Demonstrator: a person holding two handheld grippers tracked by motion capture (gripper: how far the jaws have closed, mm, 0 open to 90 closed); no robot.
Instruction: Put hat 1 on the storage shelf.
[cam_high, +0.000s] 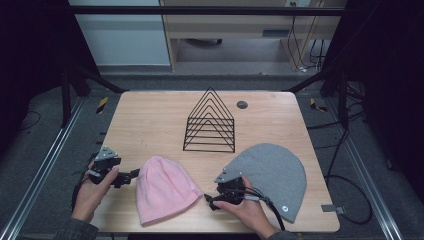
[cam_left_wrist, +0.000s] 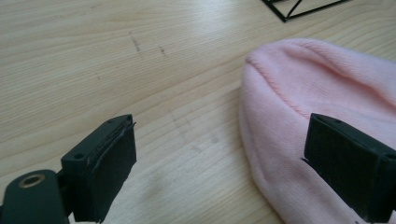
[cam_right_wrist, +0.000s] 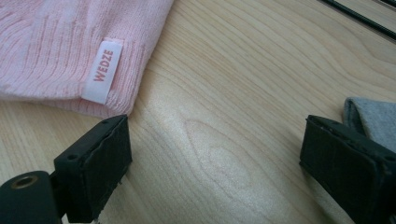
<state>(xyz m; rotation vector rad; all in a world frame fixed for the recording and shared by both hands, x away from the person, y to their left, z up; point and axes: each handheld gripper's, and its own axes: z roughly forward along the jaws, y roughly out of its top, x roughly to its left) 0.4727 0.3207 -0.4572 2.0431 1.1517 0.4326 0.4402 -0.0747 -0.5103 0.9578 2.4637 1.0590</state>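
A pink beanie (cam_high: 165, 189) lies flat at the lower centre of the wooden counter (cam_high: 150, 115), with a grey beanie (cam_high: 275, 175) at lower right and a black wire rack (cam_high: 210, 122) above them. The left claw (cam_high: 132, 175) is spread at the pink beanie's left edge, 1 jaw over the knit. The right claw (cam_high: 210, 201) is spread over bare wood between the 2 beanies, holding nothing.

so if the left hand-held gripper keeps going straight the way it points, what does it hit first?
Probably the pink beanie: the left hand-held gripper is open, aimed at its near edge, bare table between. Depth is unclear.
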